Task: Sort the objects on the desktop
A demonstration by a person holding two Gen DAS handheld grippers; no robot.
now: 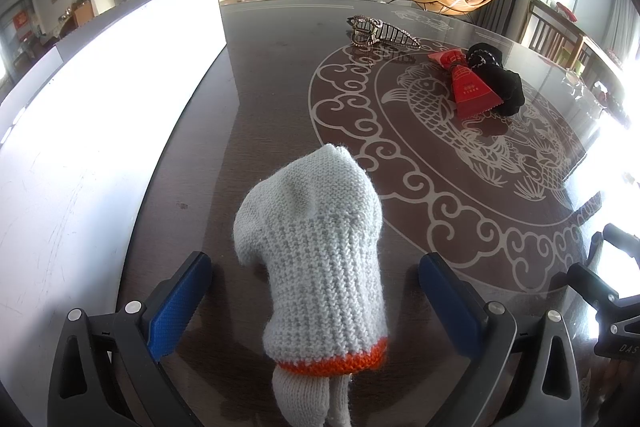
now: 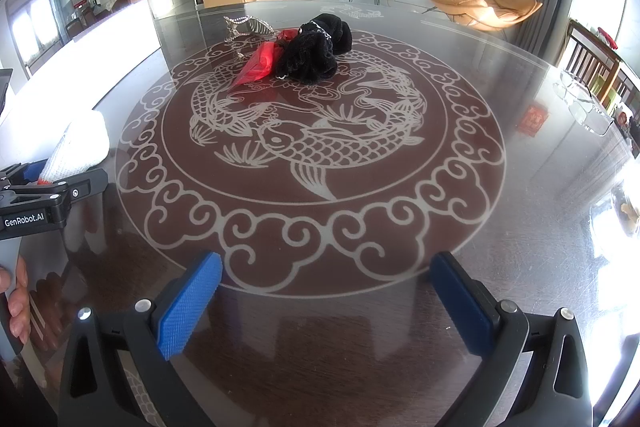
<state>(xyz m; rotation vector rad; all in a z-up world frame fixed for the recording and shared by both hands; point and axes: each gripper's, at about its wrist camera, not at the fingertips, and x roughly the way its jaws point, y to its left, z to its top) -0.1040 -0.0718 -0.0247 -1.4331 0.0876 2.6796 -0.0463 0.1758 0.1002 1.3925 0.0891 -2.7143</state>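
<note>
We have the left tongs [image 1: 316,291] spread wide, released, with a white knitted glove [image 1: 316,251] lying on the surface [image 1: 280,87] between the two blue pads [image 1: 180,299], neither pad touching the knit. The glove's orange cuff [image 1: 334,361] points back toward the tongs. The right tongs [image 2: 326,293] are likewise released and hold nothing, hovering over the bare carp pattern. Well apart, at the far side of the surface, lie a red packet [image 2: 260,65] touching a black fabric bundle [image 2: 316,51], with a beaded hair clip [image 2: 248,27] just beside them. A white bin [image 1: 100,107] stands along the left edge. We judge the main risk to be a shallow closure: the loose knit may bunch and slide out, or only one layer may be caught so the glove droops and drags across the glossy surface. At the far group, the packet and bundle overlap, so one grasp could lift both.
</note>
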